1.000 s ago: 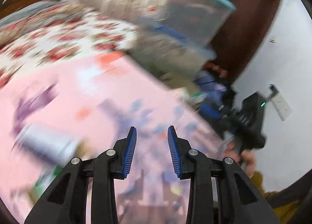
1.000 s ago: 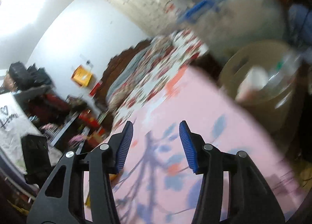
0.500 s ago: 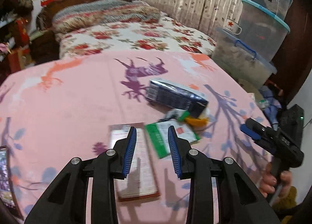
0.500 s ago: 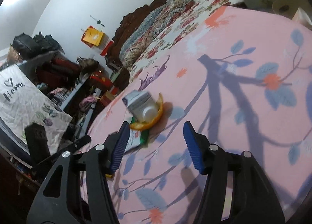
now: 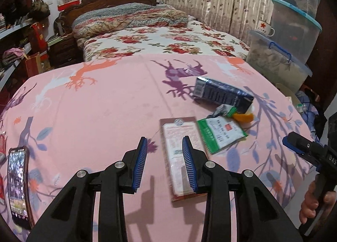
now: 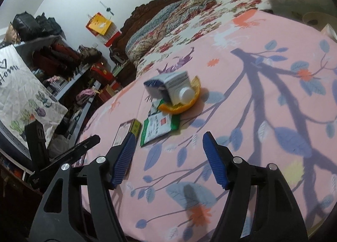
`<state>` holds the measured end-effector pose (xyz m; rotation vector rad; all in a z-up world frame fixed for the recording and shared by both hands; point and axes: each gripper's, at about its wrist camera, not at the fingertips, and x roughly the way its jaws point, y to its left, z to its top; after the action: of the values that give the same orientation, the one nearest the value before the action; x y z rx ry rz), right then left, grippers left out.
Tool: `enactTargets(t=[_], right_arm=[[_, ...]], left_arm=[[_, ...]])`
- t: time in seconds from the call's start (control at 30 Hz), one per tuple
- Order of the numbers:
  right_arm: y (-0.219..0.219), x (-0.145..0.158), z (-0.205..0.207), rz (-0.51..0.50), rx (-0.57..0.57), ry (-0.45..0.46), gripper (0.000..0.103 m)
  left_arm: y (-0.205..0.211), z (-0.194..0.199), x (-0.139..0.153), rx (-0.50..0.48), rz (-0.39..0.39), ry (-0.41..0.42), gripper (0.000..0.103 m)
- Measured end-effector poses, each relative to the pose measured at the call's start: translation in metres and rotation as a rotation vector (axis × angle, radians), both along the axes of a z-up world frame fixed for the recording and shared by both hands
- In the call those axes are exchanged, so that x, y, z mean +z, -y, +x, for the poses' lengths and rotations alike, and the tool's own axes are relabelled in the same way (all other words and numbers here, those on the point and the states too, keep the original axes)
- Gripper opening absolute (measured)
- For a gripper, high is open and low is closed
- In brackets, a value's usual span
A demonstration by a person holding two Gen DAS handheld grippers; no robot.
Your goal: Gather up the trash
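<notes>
No trash is collected yet: a dark carton [image 5: 223,93], orange peel [image 6: 181,103], green packet [image 5: 221,133] and brown packet [image 5: 182,153] lie clustered on the pink bedspread [image 5: 105,105]. The left gripper [image 5: 165,162] and right gripper [image 6: 168,155] are held empty, fingers apart, the right's just widened.

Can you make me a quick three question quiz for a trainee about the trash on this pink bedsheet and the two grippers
1. True or false: the left gripper is clamped on the brown flat packet.
2. Multiple choice: the orange peel lies A) on the phone, B) under the cap end of the dark blue carton, C) on the floral pillow.
3. Fill in: the packet lying right beside the brown one, toward the carton, has a ____ border.

Key
1. False: its jaws stand apart above the packet, holding nothing.
2. B
3. Green

The right gripper, jaws just opening wider, holds nothing either.
</notes>
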<state>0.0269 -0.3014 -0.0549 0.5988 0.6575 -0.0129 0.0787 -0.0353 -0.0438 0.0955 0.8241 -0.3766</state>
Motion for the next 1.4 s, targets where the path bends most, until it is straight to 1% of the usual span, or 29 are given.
enactTargets(t=[0.03,0.1,0.17,0.23,0.33,0.4,0.47,0.53,0.6,0.7,0.77,0.83,0.9,1.03,1.1,1.17,1.2,1.4], right_arm=[[-0.005,0.0,0.0,-0.006,0.004,-0.005,0.069],[-0.011,-0.002,0.002,-0.017,0.017,-0.02,0.07],[-0.015,-0.004,0.003,-0.022,0.025,-0.036,0.073],[-0.018,-0.008,0.006,-0.025,0.033,-0.057,0.073],[-0.019,-0.013,0.007,-0.032,0.032,-0.081,0.075],[-0.019,-0.015,0.007,-0.037,0.026,-0.094,0.078],[-0.019,-0.019,0.008,-0.036,0.024,-0.118,0.081],[-0.02,-0.023,0.008,-0.037,0.021,-0.138,0.082],[-0.022,-0.027,0.008,-0.051,0.024,-0.145,0.084],[-0.03,-0.026,0.009,-0.101,0.031,-0.152,0.09],[-0.035,-0.026,0.011,-0.125,0.037,-0.156,0.096],[-0.039,-0.027,0.01,-0.138,0.039,-0.149,0.099],[-0.039,-0.028,0.007,-0.136,0.031,-0.13,0.1],[-0.028,-0.029,0.0,-0.054,0.018,-0.086,0.1],[-0.026,-0.03,-0.001,-0.03,0.016,-0.067,0.1],[-0.027,-0.03,-0.003,-0.014,0.008,-0.044,0.1],[-0.027,-0.031,-0.004,-0.014,0.008,-0.038,0.1],[-0.032,-0.03,-0.002,-0.033,0.003,-0.046,0.1]], left_arm=[[-0.004,0.0,-0.002,0.011,0.003,-0.002,0.034],[-0.008,0.0,-0.005,0.029,0.007,-0.004,0.04],[-0.013,0.0,-0.008,0.045,0.011,-0.004,0.043],[-0.016,0.0,-0.011,0.058,0.013,-0.009,0.045],[-0.025,0.001,-0.019,0.091,-0.011,-0.044,0.056],[-0.028,0.003,-0.024,0.122,0.002,-0.048,0.071],[-0.034,0.005,-0.029,0.167,0.023,-0.056,0.076],[-0.041,0.01,-0.034,0.195,0.025,-0.072,0.076],[-0.047,0.011,-0.038,0.229,0.036,-0.081,0.084],[-0.052,0.011,-0.044,0.258,0.042,-0.091,0.091],[-0.054,0.011,-0.049,0.265,0.039,-0.111,0.094],[-0.052,0.009,-0.05,0.271,0.057,-0.104,0.094],[-0.05,0.008,-0.051,0.279,0.087,-0.107,0.094],[-0.051,0.006,-0.052,0.282,0.09,-0.109,0.094],[-0.051,0.005,-0.052,0.283,0.093,-0.108,0.094],[-0.048,0.006,-0.053,0.282,0.122,-0.107,0.094],[-0.046,0.005,-0.054,0.282,0.136,-0.104,0.095],[-0.046,0.006,-0.054,0.278,0.128,-0.095,0.095]])
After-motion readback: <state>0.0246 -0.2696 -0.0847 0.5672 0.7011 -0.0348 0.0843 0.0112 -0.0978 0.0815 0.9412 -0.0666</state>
